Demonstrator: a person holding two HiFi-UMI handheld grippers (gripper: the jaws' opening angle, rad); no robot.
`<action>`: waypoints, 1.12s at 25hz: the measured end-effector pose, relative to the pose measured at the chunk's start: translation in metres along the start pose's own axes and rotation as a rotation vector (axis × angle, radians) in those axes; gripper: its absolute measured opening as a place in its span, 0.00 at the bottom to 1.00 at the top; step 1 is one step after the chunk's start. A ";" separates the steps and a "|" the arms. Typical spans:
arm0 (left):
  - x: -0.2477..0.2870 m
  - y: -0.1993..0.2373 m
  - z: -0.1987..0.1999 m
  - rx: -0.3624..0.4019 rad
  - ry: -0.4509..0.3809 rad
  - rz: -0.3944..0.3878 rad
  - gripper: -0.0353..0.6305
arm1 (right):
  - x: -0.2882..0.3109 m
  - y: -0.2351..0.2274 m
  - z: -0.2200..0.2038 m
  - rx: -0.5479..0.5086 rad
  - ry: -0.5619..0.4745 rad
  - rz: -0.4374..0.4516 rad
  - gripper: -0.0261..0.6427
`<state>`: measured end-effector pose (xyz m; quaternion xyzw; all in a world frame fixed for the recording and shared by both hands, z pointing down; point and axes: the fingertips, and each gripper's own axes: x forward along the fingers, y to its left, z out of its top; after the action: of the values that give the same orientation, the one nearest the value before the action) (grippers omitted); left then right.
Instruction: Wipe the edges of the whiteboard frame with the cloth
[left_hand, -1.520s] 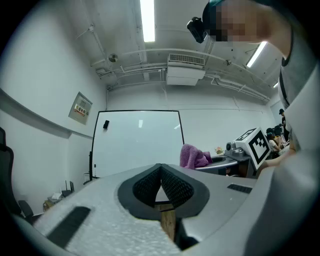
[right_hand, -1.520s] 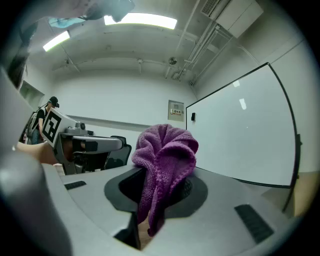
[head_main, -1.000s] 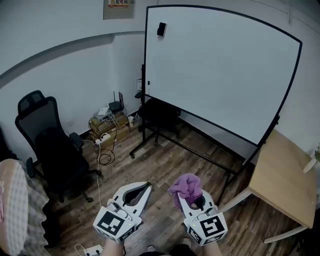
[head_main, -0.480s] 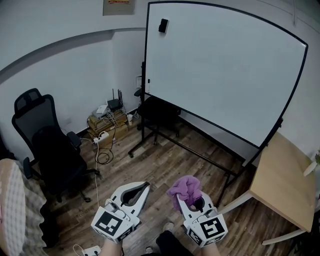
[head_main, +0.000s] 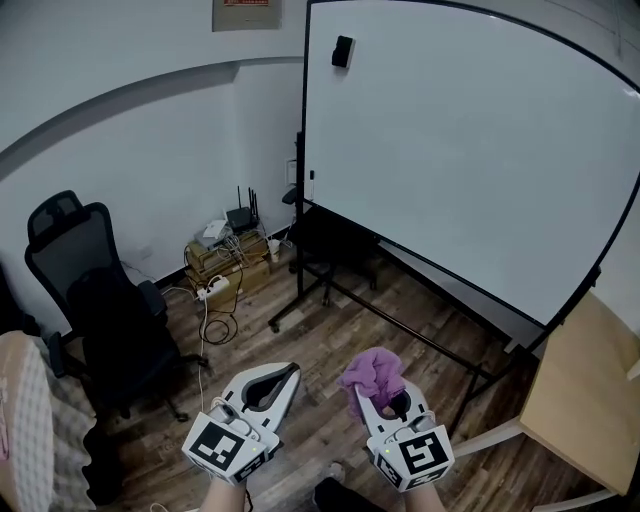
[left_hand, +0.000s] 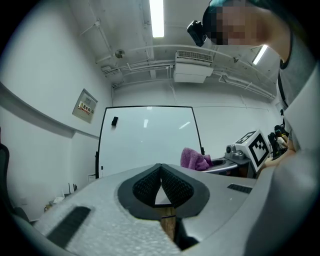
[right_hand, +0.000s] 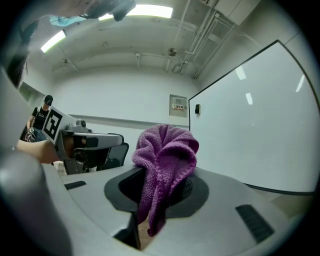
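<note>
A large whiteboard (head_main: 470, 150) with a thin black frame (head_main: 304, 110) stands on a black wheeled stand across the room; it also shows in the left gripper view as whiteboard (left_hand: 147, 140) and in the right gripper view as whiteboard (right_hand: 260, 135). My right gripper (head_main: 377, 387) is shut on a bunched purple cloth (head_main: 372, 370), which hangs out of the jaws as cloth (right_hand: 165, 165). My left gripper (head_main: 285, 374) is shut with nothing in it, its pads meeting at the tips. Both grippers are held low, well short of the board.
A black office chair (head_main: 95, 300) stands at the left. Boxes, a router and cables (head_main: 228, 250) lie in the corner. A black eraser (head_main: 343, 50) sticks to the board. A wooden table (head_main: 590, 400) is at the right. Wood floor (head_main: 330, 340) lies between me and the board.
The view has shifted so the whiteboard sits larger and further right. Both grippers stay in the same pose, the cloth still held.
</note>
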<state>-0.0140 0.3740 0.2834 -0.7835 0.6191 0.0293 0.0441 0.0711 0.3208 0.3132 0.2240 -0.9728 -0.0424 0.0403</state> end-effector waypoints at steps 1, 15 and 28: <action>0.010 0.007 0.002 -0.002 -0.001 0.002 0.08 | 0.009 -0.008 0.003 -0.005 -0.005 0.006 0.17; 0.102 0.070 0.006 0.057 -0.042 0.008 0.08 | 0.090 -0.086 0.011 -0.070 -0.046 -0.012 0.16; 0.160 0.193 0.001 0.082 -0.074 -0.143 0.08 | 0.213 -0.111 0.014 0.048 -0.037 -0.146 0.17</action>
<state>-0.1649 0.1753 0.2598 -0.8218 0.5600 0.0296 0.1007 -0.0733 0.1291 0.3010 0.2943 -0.9552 -0.0261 0.0135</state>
